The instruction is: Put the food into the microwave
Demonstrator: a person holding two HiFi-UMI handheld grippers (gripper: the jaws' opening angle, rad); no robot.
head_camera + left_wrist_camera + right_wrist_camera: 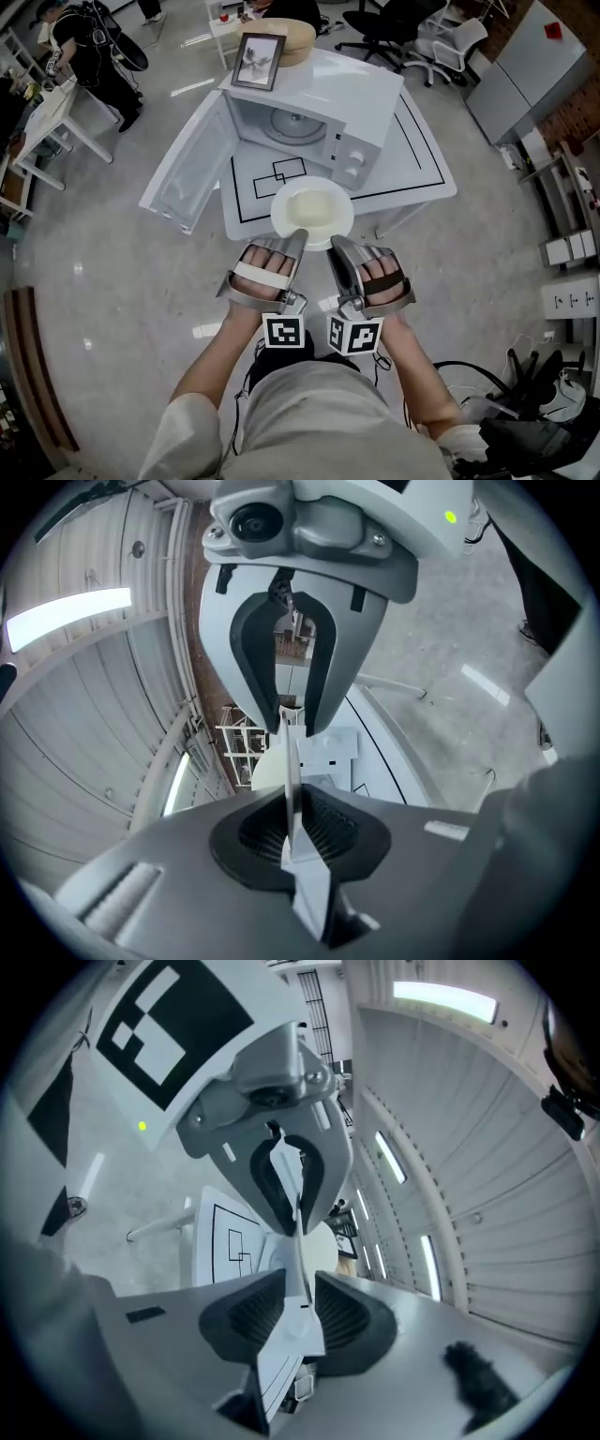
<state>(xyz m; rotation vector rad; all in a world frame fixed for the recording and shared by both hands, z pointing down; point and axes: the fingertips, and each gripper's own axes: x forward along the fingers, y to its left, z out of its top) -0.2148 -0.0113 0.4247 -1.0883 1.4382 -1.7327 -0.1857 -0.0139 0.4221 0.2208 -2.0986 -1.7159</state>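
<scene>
A white plate point(281, 217) of pale yellow food point(312, 206) hangs over the front edge of the white table point(417, 159). Behind it stands the white microwave point(309, 127), its door point(192, 169) swung wide to the left. Both grippers are rolled on their sides at the plate's near rim. My left gripper point(298, 240) point(292, 808) is shut on the rim, which shows edge-on as a thin white line point(287, 761). Just right of it, my right gripper point(336, 246) point(300, 1288) stands open with the same rim between its pads and a small gap on each side.
A framed picture point(258, 61) leans on top of the microwave beside a round wooden board point(298, 39). Office chairs point(412, 37) stand behind the table. A person point(89, 56) stands by a white desk point(42, 127) at the far left. Cables point(506, 394) lie on the floor at the right.
</scene>
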